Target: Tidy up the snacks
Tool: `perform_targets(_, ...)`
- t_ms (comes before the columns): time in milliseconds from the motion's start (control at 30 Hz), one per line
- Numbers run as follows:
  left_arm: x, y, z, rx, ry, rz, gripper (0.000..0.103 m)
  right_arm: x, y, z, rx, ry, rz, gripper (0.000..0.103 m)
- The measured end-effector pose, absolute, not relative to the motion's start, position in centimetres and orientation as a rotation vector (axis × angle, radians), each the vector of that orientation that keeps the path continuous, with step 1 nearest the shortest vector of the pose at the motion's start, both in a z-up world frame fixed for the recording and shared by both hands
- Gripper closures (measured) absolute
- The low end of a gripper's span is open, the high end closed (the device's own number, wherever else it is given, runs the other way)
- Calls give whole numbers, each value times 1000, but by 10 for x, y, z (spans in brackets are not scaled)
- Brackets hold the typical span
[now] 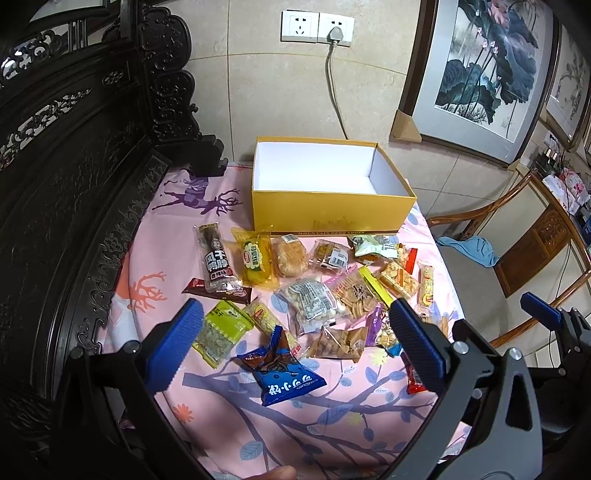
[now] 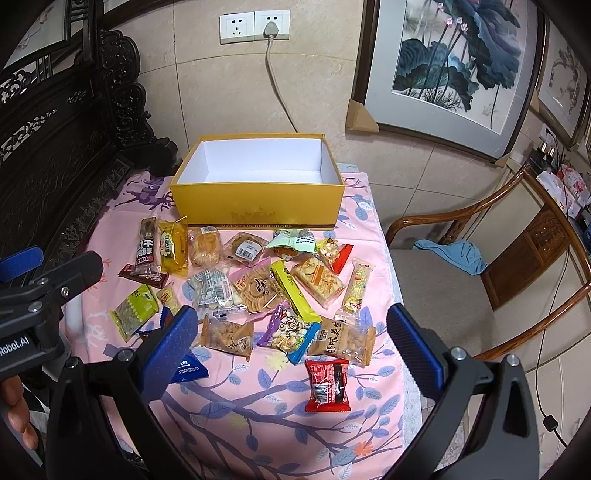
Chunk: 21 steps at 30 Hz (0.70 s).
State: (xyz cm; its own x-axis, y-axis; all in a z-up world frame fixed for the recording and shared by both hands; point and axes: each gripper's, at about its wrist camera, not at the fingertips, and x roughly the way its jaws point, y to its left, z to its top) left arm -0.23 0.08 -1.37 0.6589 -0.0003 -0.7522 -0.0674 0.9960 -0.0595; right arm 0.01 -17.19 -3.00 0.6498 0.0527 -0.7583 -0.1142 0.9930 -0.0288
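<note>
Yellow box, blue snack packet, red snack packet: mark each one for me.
Yellow box (image 2: 258,206): right wrist view, on its front wall.
Blue snack packet (image 1: 284,380): left wrist view, on the packet's printed face.
Red snack packet (image 2: 327,386): right wrist view, on the middle of the wrapper.

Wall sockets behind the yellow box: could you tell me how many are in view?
2, side by side on the tiled wall above the yellow box: the left socket is free, the right socket holds a grey plug. Others may lie outside the frame.
</note>
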Motion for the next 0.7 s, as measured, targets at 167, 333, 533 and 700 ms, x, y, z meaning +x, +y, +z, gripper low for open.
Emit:
perform_targets(167,-3,-2,-14,-85,854,35,2,-1,-171,-31,-77,859,95,1)
perform_targets(333,-3,-2,-15,-87,855,34,2,0,-171,-31,-77,860,95,1)
perform_targets(533,-4,-4,-16,-88,861,31,2,-2,-169,-32,-79,861,97,1)
perform_targets(700,-3,-4,-16,-90,867,32,2,-2,-168,-33,-78,865,97,1)
